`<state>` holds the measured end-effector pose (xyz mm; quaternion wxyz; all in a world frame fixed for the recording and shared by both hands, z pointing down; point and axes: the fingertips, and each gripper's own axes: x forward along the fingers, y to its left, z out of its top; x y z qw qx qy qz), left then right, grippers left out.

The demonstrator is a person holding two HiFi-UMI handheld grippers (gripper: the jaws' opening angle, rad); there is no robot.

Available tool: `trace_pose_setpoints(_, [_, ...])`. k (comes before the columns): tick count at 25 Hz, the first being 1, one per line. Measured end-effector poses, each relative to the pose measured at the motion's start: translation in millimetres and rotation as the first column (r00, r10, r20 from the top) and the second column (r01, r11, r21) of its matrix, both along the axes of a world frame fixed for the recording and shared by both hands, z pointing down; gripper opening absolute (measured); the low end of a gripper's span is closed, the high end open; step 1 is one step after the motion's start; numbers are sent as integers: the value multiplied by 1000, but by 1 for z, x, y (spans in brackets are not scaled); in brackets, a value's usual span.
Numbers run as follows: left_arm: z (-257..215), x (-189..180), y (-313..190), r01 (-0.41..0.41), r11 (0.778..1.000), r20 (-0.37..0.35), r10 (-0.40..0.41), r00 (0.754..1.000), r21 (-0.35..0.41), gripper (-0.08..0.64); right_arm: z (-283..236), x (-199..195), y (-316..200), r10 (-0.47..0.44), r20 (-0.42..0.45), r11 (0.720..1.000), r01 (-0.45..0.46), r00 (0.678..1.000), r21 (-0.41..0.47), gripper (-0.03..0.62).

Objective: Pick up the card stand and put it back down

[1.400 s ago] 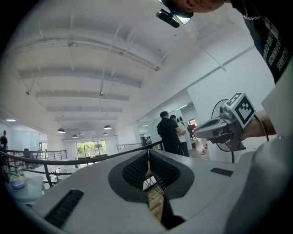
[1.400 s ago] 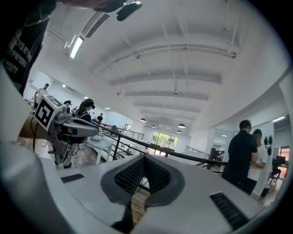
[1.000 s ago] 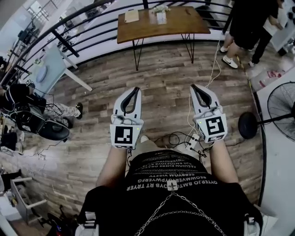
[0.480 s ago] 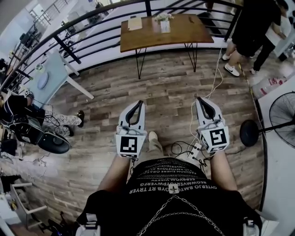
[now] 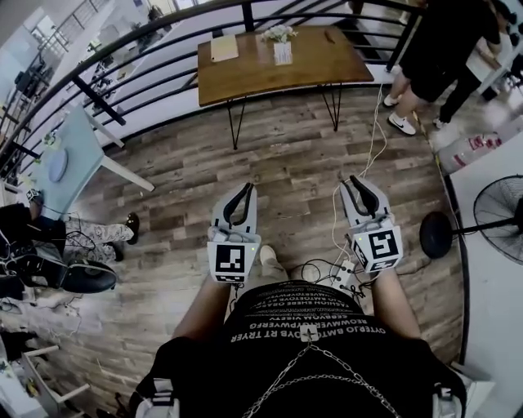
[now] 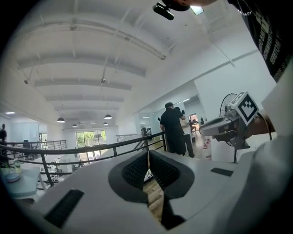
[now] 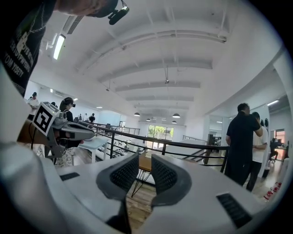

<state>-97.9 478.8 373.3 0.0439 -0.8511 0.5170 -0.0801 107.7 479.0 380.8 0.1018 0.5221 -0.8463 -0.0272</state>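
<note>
Looking ahead, I see the card stand [image 5: 283, 53] upright on the wooden table [image 5: 327, 57] by the black railing [image 5: 247, 16], well apart from both grippers. My left gripper [image 5: 245, 188] has its jaws pressed together at the tips with nothing in them. My right gripper [image 5: 359, 181] has just been opening, its jaws a little apart and empty, above the plank floor [image 5: 286, 155].
</note>
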Motion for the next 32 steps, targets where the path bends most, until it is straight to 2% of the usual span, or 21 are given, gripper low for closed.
trace_pose_setpoints(6, [2,-19,-51,-18,999,-5,17,1000,-38,35,11,-16,-48,9,27,997,-8,1000,-73,116])
trace_pose_setpoints(13, [0,-45,-87,-47,999,-10,46,999,-17,35,6,-42,-87,33,5,998,-33,999,-59,136])
trace_pose_setpoints(18, [-2,-60,-107,-75,997,-16,75,997,1,35,-3,-55,-97,57,-21,998,-57,998,-29,140])
trace_pose_setpoints(24, [-8,-63,-122,-102,995,-39,103,994,11,35,-3,-56,-100,99,-31,994,-100,995,-40,140])
trace_pose_setpoints(29, [4,-55,-124,-146,989,-7,146,989,-35,35,5,-63,-104,99,-31,992,-101,995,-71,140])
trace_pose_setpoints(32, [7,-58,-132,-139,989,6,139,990,-48,35,7,-67,-116,87,-20,993,-88,996,-82,140])
